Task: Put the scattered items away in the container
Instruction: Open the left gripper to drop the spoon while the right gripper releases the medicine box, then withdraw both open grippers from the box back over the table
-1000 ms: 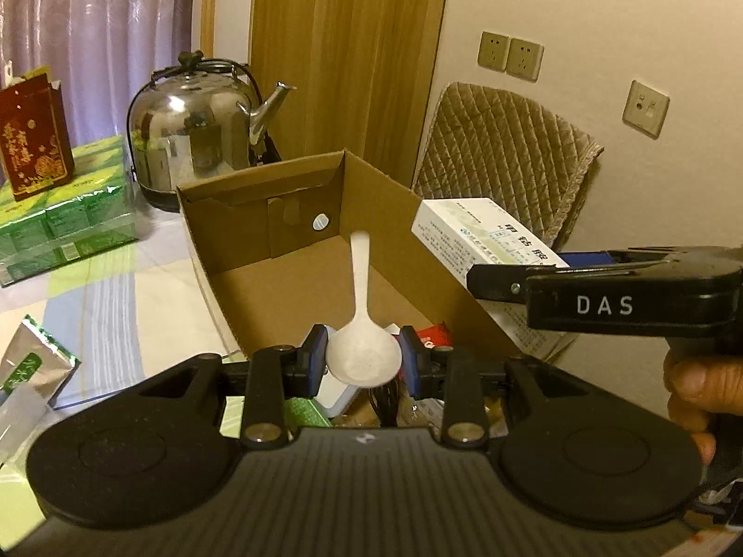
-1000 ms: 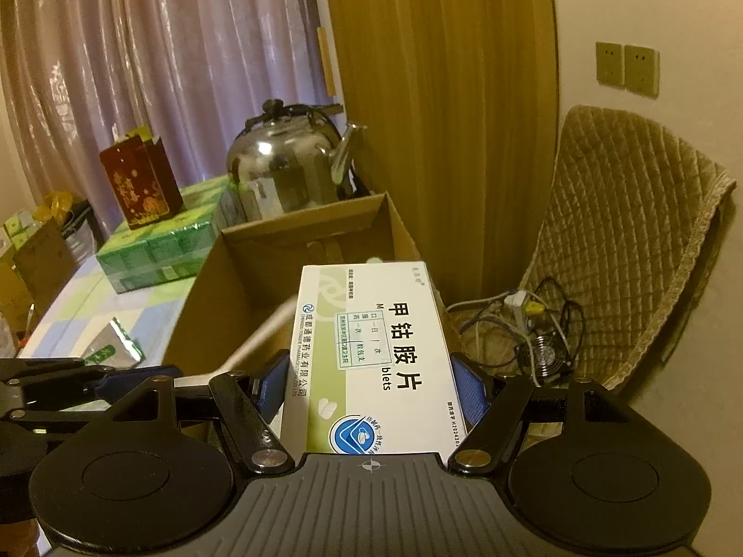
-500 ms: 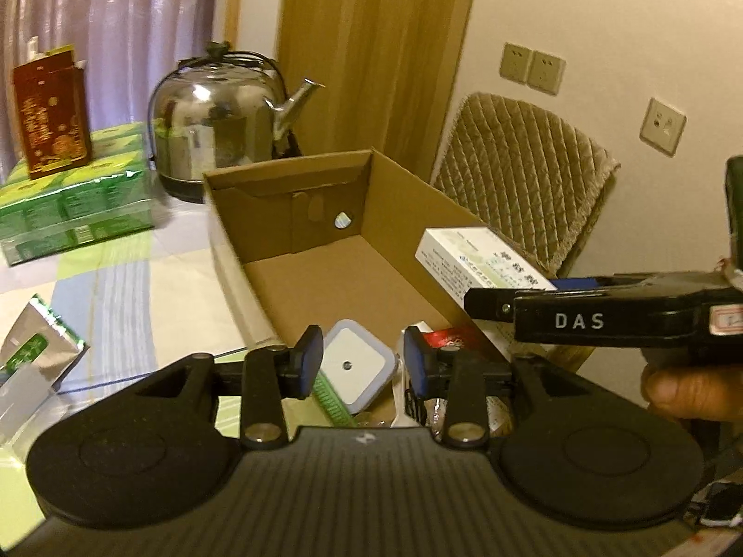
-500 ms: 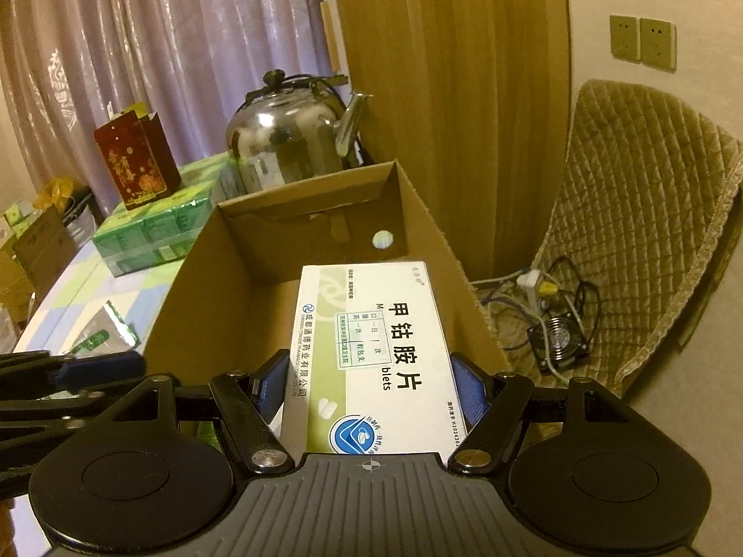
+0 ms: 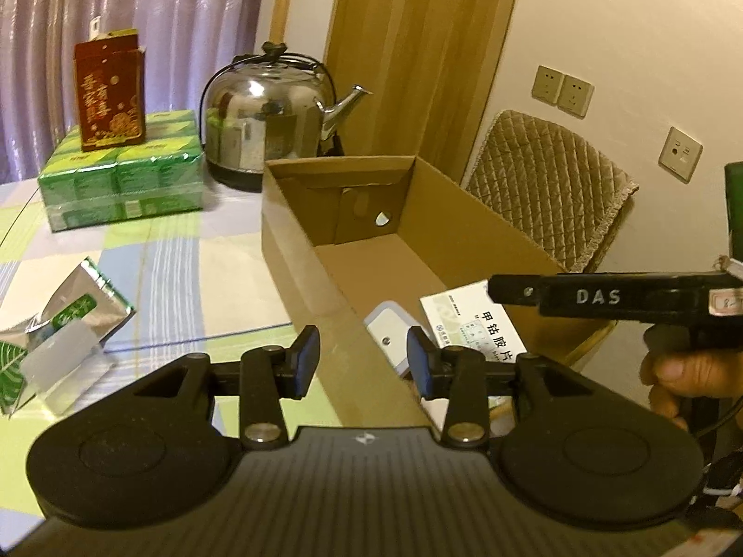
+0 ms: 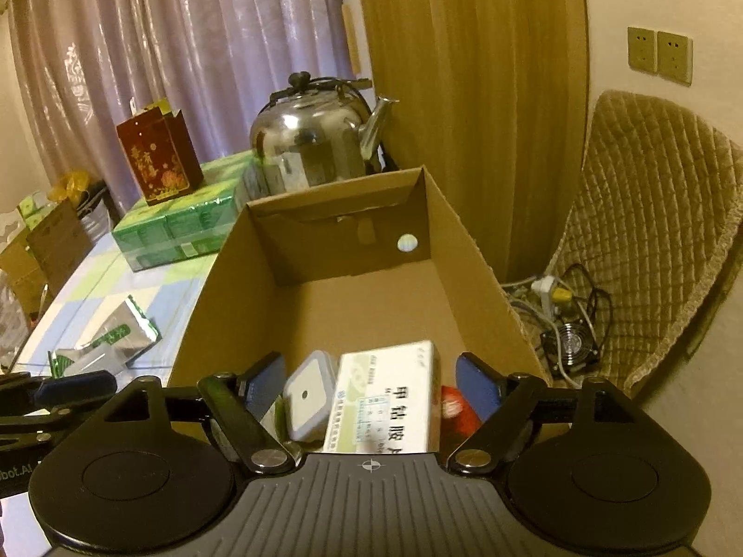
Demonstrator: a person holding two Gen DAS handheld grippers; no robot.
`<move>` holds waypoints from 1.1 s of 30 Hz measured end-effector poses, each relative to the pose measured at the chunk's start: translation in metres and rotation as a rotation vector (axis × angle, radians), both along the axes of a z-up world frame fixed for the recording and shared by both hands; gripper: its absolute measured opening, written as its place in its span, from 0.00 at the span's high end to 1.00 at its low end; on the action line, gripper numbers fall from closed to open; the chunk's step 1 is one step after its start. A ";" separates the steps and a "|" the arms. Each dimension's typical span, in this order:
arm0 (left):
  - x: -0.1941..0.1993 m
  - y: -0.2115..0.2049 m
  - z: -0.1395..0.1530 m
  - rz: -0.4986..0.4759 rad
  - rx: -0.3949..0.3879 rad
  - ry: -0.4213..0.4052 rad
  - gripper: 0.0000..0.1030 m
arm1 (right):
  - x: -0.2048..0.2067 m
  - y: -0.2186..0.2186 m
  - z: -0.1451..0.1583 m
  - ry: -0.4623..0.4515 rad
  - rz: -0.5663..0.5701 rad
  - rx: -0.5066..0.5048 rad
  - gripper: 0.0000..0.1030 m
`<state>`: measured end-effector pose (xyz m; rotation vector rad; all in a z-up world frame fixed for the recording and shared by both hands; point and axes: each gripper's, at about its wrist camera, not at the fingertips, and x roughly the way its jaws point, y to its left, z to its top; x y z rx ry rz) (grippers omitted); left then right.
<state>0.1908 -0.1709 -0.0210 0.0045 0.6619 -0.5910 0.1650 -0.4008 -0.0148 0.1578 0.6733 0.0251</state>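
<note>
both jaws spread, empty; white medicine box [image 6: 387, 397] lies in the cardboard box [image 6: 469, 250] between right gripper [image 6: 371, 385] jaws, near end hidden; left gripper [image 5: 362, 359] over box wall

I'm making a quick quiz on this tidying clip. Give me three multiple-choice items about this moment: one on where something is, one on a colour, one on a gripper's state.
1. Where does the white medicine box lie?
A. on the kettle
B. inside the cardboard box
C. on the chair

2. What colour is the wrapped multipack under the dark red carton?
A. green
B. blue
C. orange

3. How is the right gripper?
A. shut on the medicine box
B. shut on a spoon
C. open, holding nothing

Answers:
1 B, it rests in the carton's near end beside the square white container.
2 A, its wrapping is bright green.
3 C, its jaws stand wide apart, clear of the box below.
</note>
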 end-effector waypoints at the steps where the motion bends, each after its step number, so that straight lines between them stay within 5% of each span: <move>1: -0.002 0.002 0.000 0.005 0.001 0.002 0.62 | -0.002 0.001 0.001 0.003 -0.005 -0.001 0.23; 13: -0.039 0.039 0.019 0.053 0.005 -0.009 0.28 | -0.043 0.026 0.032 -0.006 -0.023 -0.006 0.08; 23: -0.071 0.093 0.031 0.140 0.042 -0.044 0.04 | -0.077 0.082 0.052 -0.032 0.072 0.024 0.04; 33: -0.079 0.182 0.033 0.288 0.110 -0.042 0.01 | -0.078 0.159 0.044 -0.014 0.232 0.045 0.02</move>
